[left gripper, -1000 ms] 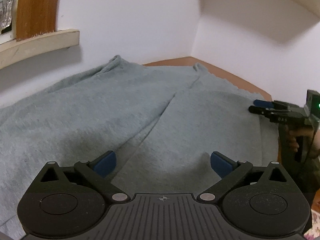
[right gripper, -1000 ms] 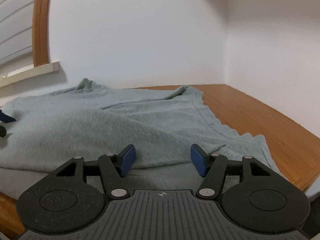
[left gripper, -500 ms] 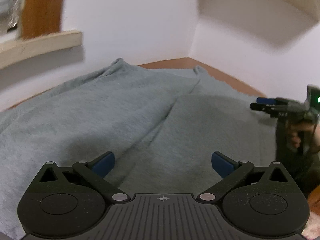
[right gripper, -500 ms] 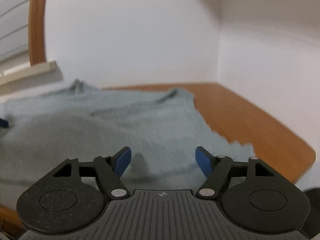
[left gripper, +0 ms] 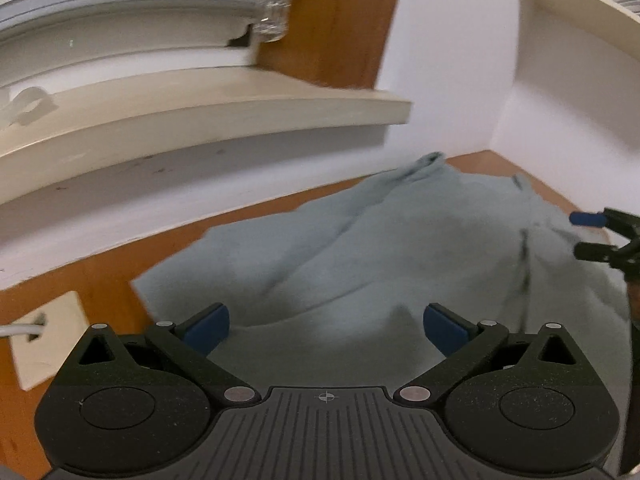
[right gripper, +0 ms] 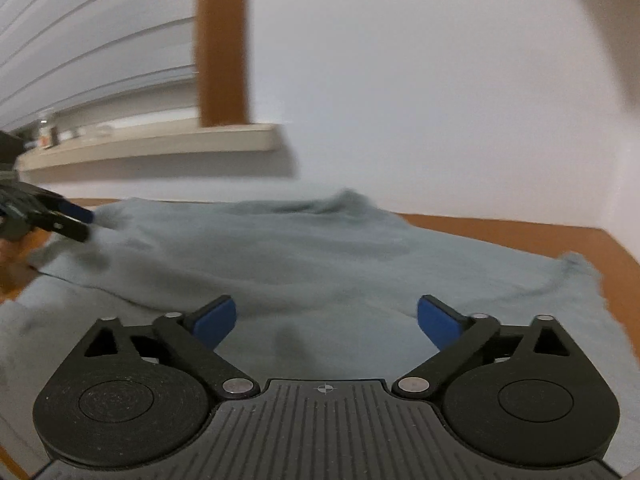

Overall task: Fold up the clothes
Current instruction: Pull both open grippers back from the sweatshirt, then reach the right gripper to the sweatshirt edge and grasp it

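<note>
A pale grey-blue garment (left gripper: 400,248) lies spread and partly folded over on the wooden table (left gripper: 100,276). My left gripper (left gripper: 326,328) hovers over its near left part, open, with nothing between the blue pads. At the right edge of that view my right gripper (left gripper: 592,236) hangs above the garment's right side. In the right wrist view the garment (right gripper: 320,264) fills the middle. There my right gripper (right gripper: 326,324) stands wide with its jaws opening, and nothing is pinched between them. The left gripper (right gripper: 60,216) shows at the left edge, over the cloth's far left corner.
A cream window sill (left gripper: 200,120) juts out from the wall above the table's back edge. A wall socket plate with a white cable (left gripper: 44,336) sits at the left. White walls meet in a corner behind the garment, and a shelf (left gripper: 580,8) hangs at upper right.
Both views have swung left and lifted, so the window sill and the garment's left edge now show. The right gripper's jaws have spread wider. The left gripper stayed open.
</note>
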The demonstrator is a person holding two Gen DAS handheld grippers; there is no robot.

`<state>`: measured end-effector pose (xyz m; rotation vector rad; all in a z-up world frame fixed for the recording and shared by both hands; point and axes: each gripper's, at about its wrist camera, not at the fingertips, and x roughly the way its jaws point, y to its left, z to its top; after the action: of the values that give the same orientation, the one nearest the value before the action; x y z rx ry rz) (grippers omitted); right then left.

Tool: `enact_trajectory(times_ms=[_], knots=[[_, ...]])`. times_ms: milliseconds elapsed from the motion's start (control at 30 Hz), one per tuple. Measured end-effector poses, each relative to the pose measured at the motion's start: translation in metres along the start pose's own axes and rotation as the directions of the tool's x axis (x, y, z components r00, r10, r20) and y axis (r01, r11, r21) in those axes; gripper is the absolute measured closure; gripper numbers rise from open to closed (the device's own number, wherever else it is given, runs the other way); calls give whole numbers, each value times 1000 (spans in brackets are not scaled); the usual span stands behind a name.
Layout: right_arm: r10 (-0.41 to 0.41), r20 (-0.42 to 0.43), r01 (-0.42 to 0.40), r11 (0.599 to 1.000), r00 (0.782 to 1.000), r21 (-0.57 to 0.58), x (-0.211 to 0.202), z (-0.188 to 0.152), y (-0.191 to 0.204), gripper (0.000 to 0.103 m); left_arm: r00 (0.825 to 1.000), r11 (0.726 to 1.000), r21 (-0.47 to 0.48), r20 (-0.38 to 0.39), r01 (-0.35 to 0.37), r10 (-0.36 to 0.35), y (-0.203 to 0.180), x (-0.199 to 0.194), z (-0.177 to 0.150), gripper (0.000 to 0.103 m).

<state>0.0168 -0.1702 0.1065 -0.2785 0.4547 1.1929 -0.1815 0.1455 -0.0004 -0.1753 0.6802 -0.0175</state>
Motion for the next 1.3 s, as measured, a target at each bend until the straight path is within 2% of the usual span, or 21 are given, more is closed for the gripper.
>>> enact_trajectory(times_ms=[200,300,633,1133,1300], knots=[[73,-62,-76,996,995,-46,35,8,44,1,1000,1000,27,11,-13,12,10,7,-8,0],[73,-87,-79,995,993,-60,47,7,52,1,1000,999,31,25,-14,13,12,6,-12,0],[59,-171,-65,997,984,-29,64,-7,46,0,999,996,70,22,-46,45,3,9,-15,0],[37,-175,-47,998,984,-50,66,-7,50,0,998,992,102,11,-68,67,-1,11,-16,0],[8,-188,-19,998,982,-55,69,-4,55,0,999,996,80,22,-39,37,6,7,-15,0]])
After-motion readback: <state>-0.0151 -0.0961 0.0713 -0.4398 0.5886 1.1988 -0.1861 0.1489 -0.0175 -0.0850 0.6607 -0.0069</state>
